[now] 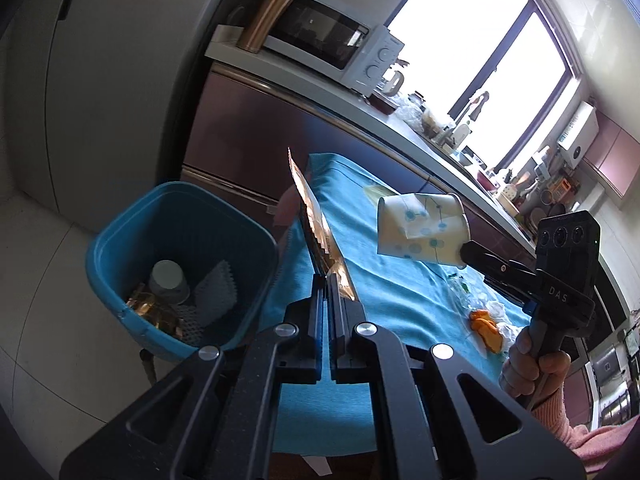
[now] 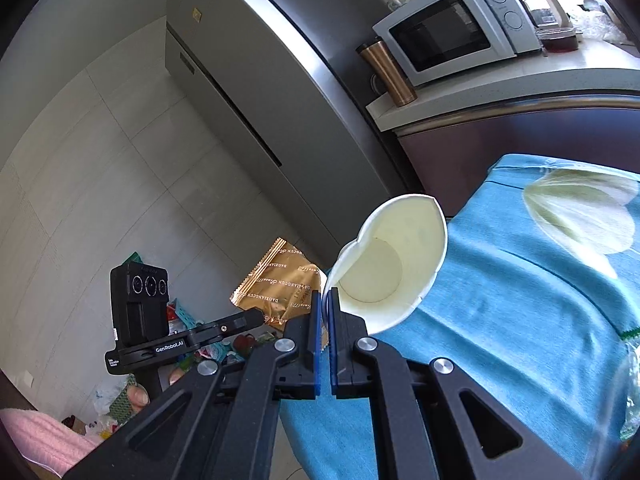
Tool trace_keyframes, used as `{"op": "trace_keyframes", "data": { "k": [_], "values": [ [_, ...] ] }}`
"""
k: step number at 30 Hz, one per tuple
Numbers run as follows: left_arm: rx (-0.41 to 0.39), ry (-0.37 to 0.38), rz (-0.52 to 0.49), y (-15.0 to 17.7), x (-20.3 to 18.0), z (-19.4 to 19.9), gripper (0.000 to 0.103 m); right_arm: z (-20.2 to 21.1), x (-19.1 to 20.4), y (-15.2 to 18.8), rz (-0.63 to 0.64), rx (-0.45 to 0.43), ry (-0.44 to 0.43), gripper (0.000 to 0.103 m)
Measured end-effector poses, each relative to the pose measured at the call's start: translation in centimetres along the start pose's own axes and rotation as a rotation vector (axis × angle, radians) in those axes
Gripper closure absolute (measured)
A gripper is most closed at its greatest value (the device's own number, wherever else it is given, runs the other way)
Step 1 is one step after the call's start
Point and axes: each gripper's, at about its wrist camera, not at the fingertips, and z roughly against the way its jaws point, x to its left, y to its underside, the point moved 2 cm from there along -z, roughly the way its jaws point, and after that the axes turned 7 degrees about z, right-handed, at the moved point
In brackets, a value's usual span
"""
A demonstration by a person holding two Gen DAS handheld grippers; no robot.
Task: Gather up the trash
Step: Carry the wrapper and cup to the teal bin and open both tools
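Observation:
My left gripper (image 1: 326, 276) is shut on a gold foil wrapper (image 1: 316, 232), held edge-on above the table's left edge, beside the blue bin (image 1: 120, 236). The wrapper also shows flat in the right wrist view (image 2: 280, 280), with the left gripper (image 2: 260, 318) on its lower edge. My right gripper (image 2: 325, 300) is shut on the rim of a dented white paper cup (image 2: 392, 264), tilted with its empty inside toward the camera. In the left wrist view the cup (image 1: 420, 230) has blue dots and hangs above the blue tablecloth (image 1: 400, 292), held by the right gripper (image 1: 466, 252).
The bin holds a cup, white foam netting and gold wrappers (image 1: 160, 312). Orange peel (image 1: 486, 328) and clear plastic scraps (image 1: 472, 296) lie on the cloth at right. A counter with a microwave (image 1: 328, 36) and a grey fridge (image 2: 248, 92) stand behind. Rubbish lies on the floor (image 2: 192, 320).

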Motion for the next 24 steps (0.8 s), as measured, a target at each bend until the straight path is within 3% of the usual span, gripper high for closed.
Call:
{"op": "trace_keyframes", "data": {
  "k": [9, 24],
  "values": [
    [0.002, -0.115, 0.054, -0.7, 4.8, -0.4, 0.1, -6.3, 1.1, -0.7, 0.013, 0.092, -0.042, 0.101],
    [0.104, -0.187, 0.135, 0.2, 9.5, -5.0, 0.1, -13.9, 1.8, -0.1, 0.017, 0.233, -0.06, 0.101]
  ]
}}
